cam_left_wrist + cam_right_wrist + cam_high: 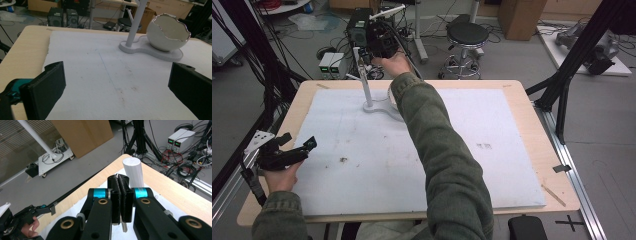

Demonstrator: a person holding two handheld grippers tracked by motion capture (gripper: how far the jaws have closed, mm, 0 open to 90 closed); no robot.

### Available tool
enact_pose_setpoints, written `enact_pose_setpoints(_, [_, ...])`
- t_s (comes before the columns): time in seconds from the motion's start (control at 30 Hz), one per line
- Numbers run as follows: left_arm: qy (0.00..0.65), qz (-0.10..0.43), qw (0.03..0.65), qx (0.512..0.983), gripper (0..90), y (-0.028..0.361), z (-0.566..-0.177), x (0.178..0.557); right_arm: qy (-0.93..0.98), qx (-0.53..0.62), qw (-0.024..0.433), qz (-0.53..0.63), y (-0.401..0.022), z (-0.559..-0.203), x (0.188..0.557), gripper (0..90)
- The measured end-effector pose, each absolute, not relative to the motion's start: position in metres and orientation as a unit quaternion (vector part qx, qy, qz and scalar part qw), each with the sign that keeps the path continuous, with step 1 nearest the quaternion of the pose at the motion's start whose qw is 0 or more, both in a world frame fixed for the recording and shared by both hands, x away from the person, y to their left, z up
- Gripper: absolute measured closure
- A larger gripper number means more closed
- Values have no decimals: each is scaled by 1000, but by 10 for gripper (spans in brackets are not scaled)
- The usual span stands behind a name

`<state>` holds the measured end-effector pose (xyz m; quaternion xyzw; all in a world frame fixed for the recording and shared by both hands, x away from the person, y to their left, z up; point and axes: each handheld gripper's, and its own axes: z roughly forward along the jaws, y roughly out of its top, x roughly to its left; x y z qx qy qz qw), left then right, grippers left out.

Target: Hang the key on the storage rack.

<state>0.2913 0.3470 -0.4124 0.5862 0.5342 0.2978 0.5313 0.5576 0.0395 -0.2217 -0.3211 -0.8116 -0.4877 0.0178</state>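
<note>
White mat [462, 165] lies on the table [532, 115], covering most of it. Stand [373, 106] sits on the mat at the far middle; its post [363, 80] rises from the base's left end, egg-shaped bowl [167, 32] sits on the base just right of the post. Right gripper [121, 185] is up by the post top, beside it. Left gripper [294, 150] is near the mat's left edge, well apart from the stand. Stool [467, 37] stands on the floor behind the table.

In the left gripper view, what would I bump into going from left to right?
The left jaw pad of the left tool, then the white post on its flat base, then the shiny broken-egg bowl, then the right jaw pad.
</note>
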Motion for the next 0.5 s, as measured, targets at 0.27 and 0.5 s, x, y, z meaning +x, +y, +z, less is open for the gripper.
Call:
enact_pose_setpoints(0.27, [539, 297, 534, 580, 17, 350, -413, 290, -812, -324, 17, -486, 48, -229, 561, 890])
enact_pose_setpoints(0.5, [536, 299, 530, 584, 17, 349, -413, 290, -808, -326, 15, -490, 48, -234, 562, 876])
